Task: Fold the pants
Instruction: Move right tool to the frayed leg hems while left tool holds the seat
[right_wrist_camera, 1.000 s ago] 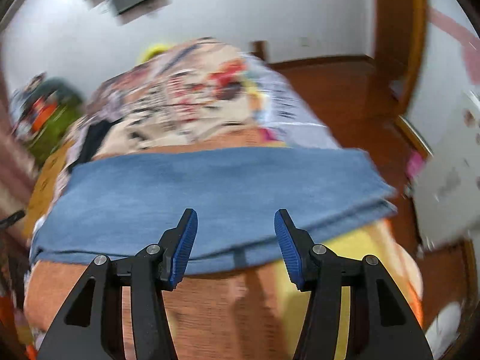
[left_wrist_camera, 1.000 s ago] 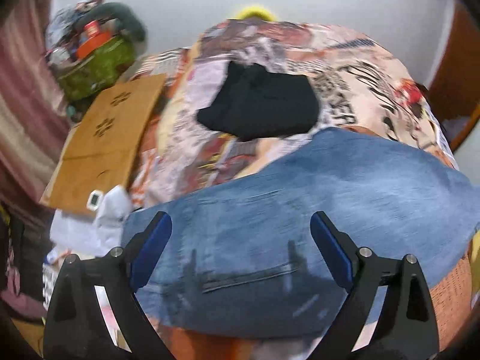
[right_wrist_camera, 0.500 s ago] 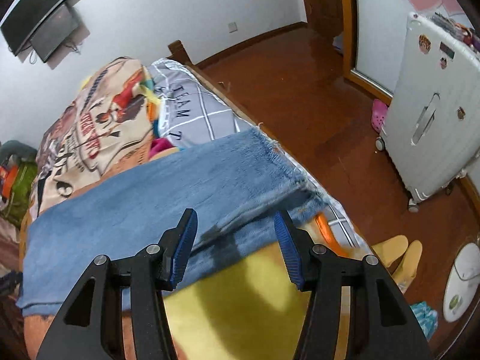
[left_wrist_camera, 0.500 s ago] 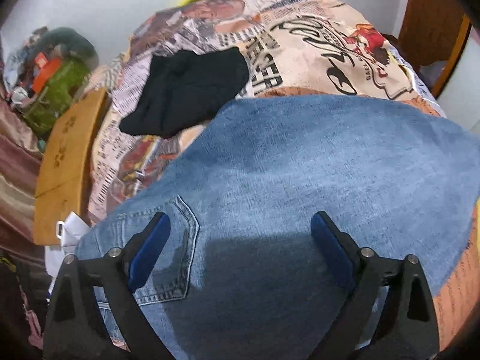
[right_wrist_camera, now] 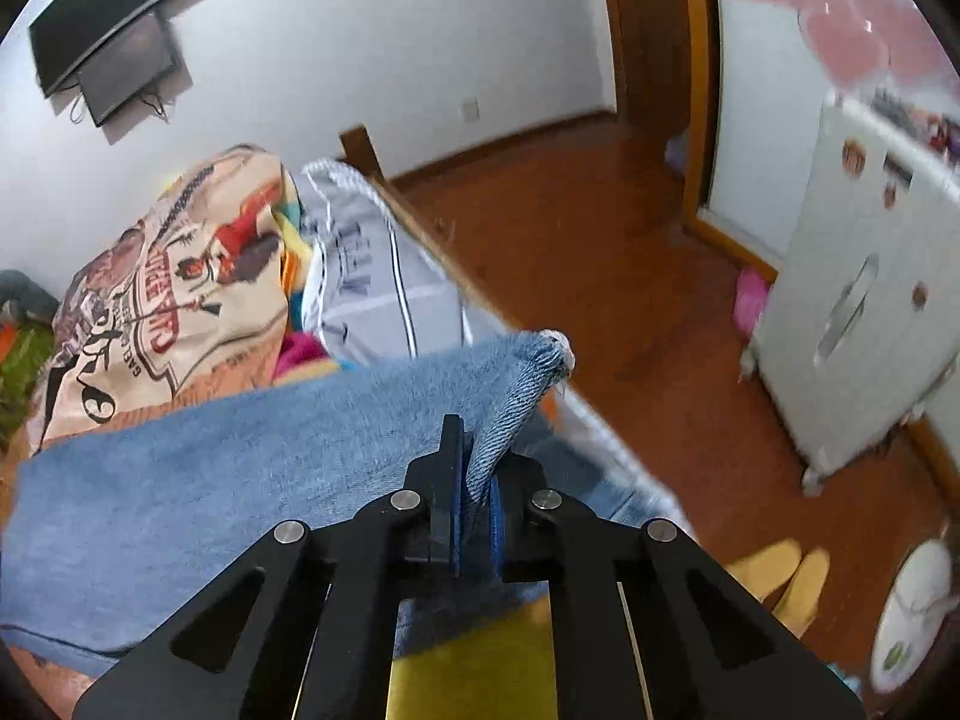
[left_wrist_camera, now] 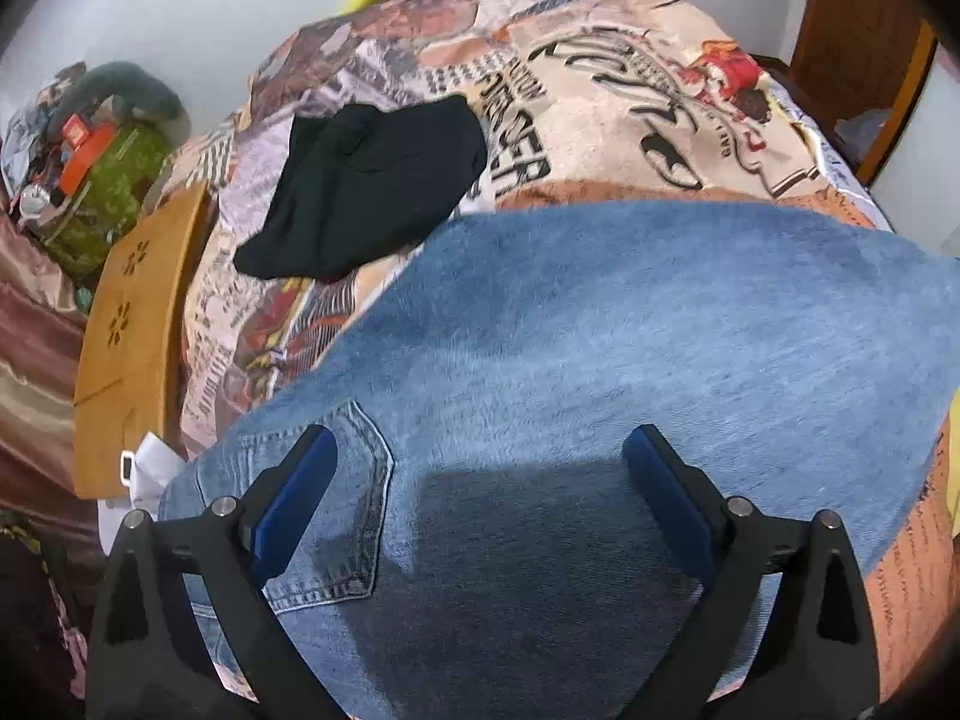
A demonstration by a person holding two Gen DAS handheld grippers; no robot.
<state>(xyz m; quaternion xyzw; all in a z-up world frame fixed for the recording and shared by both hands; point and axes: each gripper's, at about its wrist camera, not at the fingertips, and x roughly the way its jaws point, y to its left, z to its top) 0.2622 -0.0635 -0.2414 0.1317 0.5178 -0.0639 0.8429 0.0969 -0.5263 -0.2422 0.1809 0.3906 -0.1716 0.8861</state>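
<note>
the jeans (left_wrist_camera: 600,360) lay flat across the bed (left_wrist_camera: 630,120), and the right claw (right_wrist_camera: 474,480) pinched their frayed leg end to fold it over, while the left claw (left_wrist_camera: 474,480) hung open above the pocket (left_wrist_camera: 354,468).

Right hand-held gripper (right_wrist_camera: 474,480) clamped; left hand-held gripper (left_wrist_camera: 480,498) apparently spread.

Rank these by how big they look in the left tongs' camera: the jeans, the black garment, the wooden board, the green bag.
1. Jeans, by far, though nearest the lens.
2. Black garment.
3. Wooden board, close to the garment; unsure, since it shows edge-on.
4. Green bag, farthest and partly hidden.
</note>
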